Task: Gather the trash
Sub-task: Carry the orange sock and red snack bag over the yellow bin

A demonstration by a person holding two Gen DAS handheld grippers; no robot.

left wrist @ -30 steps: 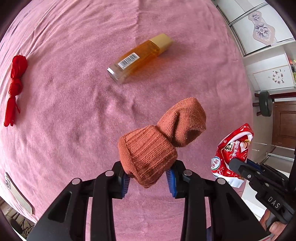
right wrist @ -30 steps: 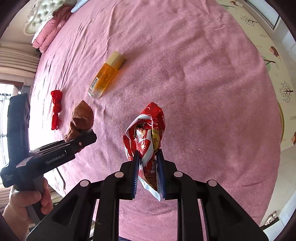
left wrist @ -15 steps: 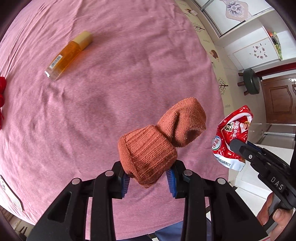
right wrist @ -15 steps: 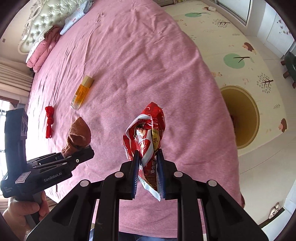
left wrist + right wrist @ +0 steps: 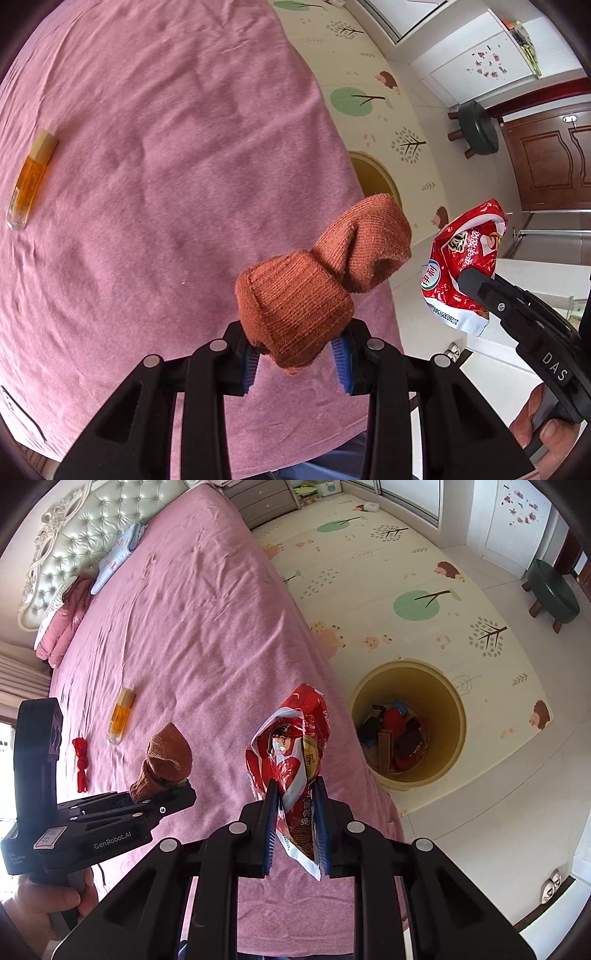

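My left gripper (image 5: pixel 295 354) is shut on a rolled brown sock (image 5: pixel 314 288) and holds it above the pink bed (image 5: pixel 166 147). It also shows in the right wrist view (image 5: pixel 173 794) with the sock (image 5: pixel 166 760). My right gripper (image 5: pixel 295 819) is shut on a crumpled red snack wrapper (image 5: pixel 295 746), held above the bed's right edge. The wrapper (image 5: pixel 461 266) also shows in the left wrist view. A yellow round bin (image 5: pixel 454 709) stands on the floor to the right of the bed, with several items inside.
An orange bottle (image 5: pixel 122 716) and a red string bundle (image 5: pixel 81 760) lie on the bed at the left. Pillows (image 5: pixel 62 620) lie by the headboard. A patterned play mat (image 5: pixel 406 572) covers the floor. A dark stool (image 5: pixel 550 594) stands at the far right.
Both grippers have lifted and swung right toward the bed's edge with their loads. The bin has come fully into the right wrist view. The bottle has slid to the left of the left wrist view.
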